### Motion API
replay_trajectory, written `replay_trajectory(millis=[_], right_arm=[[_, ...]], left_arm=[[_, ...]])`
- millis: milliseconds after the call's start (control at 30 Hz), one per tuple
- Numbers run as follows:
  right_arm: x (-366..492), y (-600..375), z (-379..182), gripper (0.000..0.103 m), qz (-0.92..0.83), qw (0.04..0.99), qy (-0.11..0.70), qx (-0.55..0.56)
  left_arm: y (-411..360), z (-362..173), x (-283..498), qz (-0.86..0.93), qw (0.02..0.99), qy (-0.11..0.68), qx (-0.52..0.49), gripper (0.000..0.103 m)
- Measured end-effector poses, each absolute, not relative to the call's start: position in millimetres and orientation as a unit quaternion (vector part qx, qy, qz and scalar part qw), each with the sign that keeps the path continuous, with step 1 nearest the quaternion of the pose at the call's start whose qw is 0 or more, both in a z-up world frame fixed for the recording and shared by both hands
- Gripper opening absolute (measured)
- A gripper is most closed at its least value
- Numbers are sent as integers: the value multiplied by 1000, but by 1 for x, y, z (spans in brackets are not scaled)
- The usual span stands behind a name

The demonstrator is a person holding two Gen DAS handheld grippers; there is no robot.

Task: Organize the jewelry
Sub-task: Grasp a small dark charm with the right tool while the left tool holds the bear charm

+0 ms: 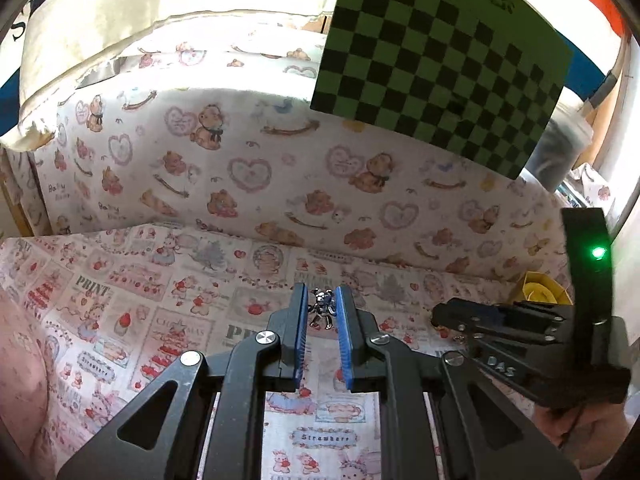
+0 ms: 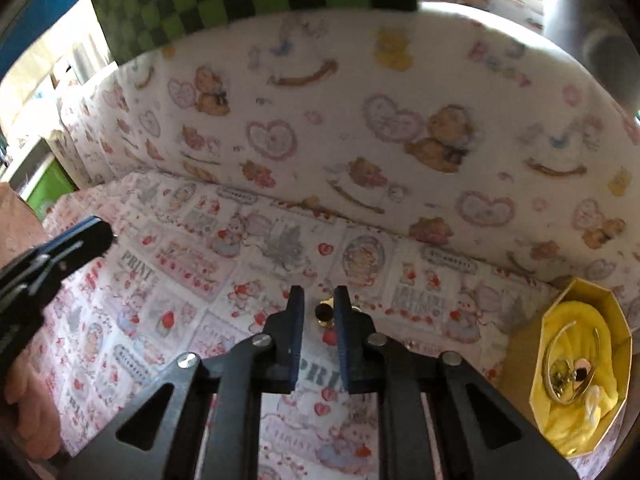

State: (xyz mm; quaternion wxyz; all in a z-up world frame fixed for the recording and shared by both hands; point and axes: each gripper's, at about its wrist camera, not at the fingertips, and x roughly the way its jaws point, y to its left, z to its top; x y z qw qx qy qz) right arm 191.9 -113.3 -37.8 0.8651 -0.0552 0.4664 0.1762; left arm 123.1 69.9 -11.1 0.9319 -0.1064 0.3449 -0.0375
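While I watch through the two wrist cameras, nearest to me is my left gripper [image 1: 322, 294], its blue pads drawn narrow and pinching a small silver charm piece [image 1: 322, 307] at their tips, held above the printed cloth [image 1: 132, 300]. My right gripper [image 2: 318, 294] also stands narrow. A small gold piece with a dark round stone [image 2: 325, 314] sits between its pads just behind the tips, and it looks clamped, though I cannot be sure the pads truly press on it rather than merely flank it.

I take the yellow box [image 2: 520, 352] as my landmark. It stands on the cloth to the right of my right gripper and a little nearer to me than its tips. Inside, on yellow lining, I can see a gold hoop [image 2: 560, 364] and a few small shiny bits I cannot tell apart. My left gripper is well apart from the box, on the far side of the right one. Beyond the box rises a cushion in teddy-bear fabric [image 2: 320, 120], and above it a green checkerboard card [image 1: 440, 60].

I judge the step in hand to be gathering: each tool has a piece, neither yet in the box. Next, I think, the right gripper should swing right over the box opening, lower, then spread its pads; small, slippery pieces call for a steady carry.
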Motion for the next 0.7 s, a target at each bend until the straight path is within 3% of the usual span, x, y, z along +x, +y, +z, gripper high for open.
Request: replay_trajectory(millis=[400,700], right_arm=[[202,-89,-53,8,152,862,478,-82],[160,-114,-16,8,214,880,424,-26]], left_arm=[[71,-8,122,-32,932,343,-112,13],[64,6,109,-32,943,317,-96,13]])
